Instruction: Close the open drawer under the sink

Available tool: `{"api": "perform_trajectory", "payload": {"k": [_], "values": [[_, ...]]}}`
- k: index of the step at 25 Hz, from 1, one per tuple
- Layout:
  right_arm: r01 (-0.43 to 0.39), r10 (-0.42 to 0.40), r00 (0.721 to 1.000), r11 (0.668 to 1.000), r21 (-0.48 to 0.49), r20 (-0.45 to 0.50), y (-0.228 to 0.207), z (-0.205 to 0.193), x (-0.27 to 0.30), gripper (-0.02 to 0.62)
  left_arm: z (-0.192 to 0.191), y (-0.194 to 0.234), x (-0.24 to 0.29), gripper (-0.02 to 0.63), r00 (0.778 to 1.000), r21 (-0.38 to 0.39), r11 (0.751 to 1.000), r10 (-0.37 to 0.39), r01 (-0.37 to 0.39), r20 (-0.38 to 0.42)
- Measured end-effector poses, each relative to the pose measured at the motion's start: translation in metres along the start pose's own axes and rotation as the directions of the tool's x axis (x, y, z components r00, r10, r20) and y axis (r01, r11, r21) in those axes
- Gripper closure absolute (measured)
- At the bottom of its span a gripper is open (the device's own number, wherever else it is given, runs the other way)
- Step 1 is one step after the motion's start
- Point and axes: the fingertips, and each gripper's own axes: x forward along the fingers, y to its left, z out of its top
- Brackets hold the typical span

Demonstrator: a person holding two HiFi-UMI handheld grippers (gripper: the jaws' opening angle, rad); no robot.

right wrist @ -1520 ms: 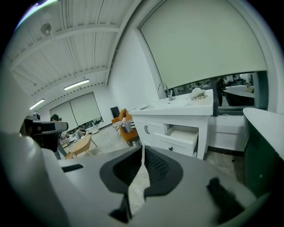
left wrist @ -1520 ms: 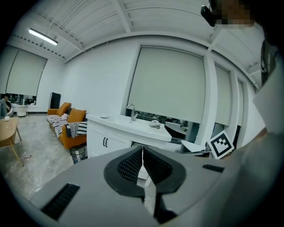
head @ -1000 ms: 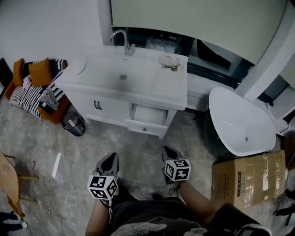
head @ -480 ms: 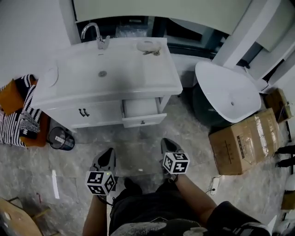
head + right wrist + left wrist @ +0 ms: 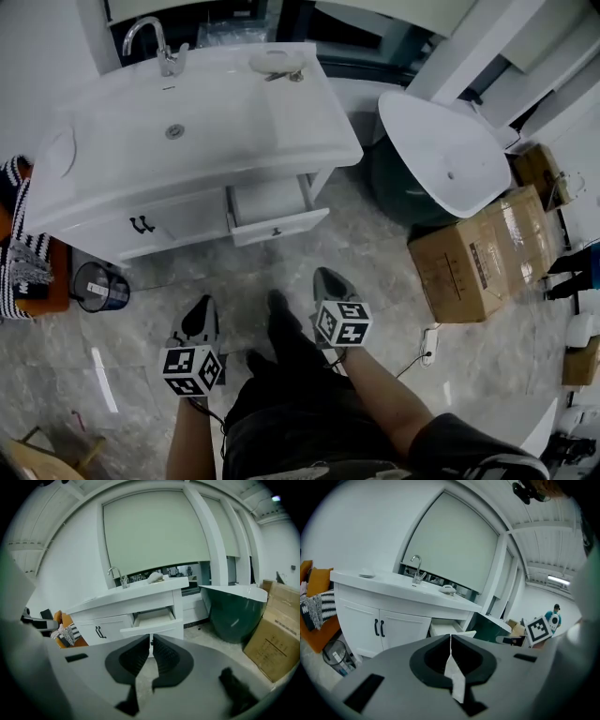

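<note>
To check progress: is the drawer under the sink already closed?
No, the drawer stands pulled out of the white cabinet, with its inside showing.

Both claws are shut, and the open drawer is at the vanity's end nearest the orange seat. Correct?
Not quite. The head view shows the open drawer at the end of the vanity nearest the white tub, away from the orange seat. The left claw and right claw are indeed shut.
</note>
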Motion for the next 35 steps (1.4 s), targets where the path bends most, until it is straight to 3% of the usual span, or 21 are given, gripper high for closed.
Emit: {"api": "perform_trajectory", "payload": {"k": [8, 9, 11, 17, 35], "values": [[-0.052, 0.050, 0.998, 0.998, -0.041, -0.045, 0.018, -0.031, 0.066, 0.560, -0.027, 0.021, 0.039, 0.591, 0.999, -0.006, 1.000, 0.015, -0.016, -0.030], [-0.059, 0.056, 0.997, 0.997, -0.046, -0.057, 0.020, -0.035, 0.075, 0.549, -0.031, 0.024, 0.044, 0.591, 0.999, -0.007, 1.000, 0.017, -0.018, -0.040], [-0.078, 0.074, 0.994, 0.996, -0.042, -0.084, 0.024, -0.044, 0.090, 0.452, -0.038, 0.029, 0.052, 0.591, 0.998, -0.011, 1.000, 0.021, -0.022, -0.053], [-0.059, 0.054, 0.995, 0.996, -0.059, -0.083, 0.020, -0.053, 0.128, 0.380, -0.053, 0.042, 0.075, 0.591, 0.998, -0.046, 0.998, 0.039, -0.041, -0.058], [-0.026, 0.021, 0.995, 0.998, -0.057, -0.098, 0.002, -0.066, 0.213, 0.394, -0.065, 0.069, 0.134, 0.591, 0.994, -0.037, 0.997, 0.067, -0.071, -0.085]]}}
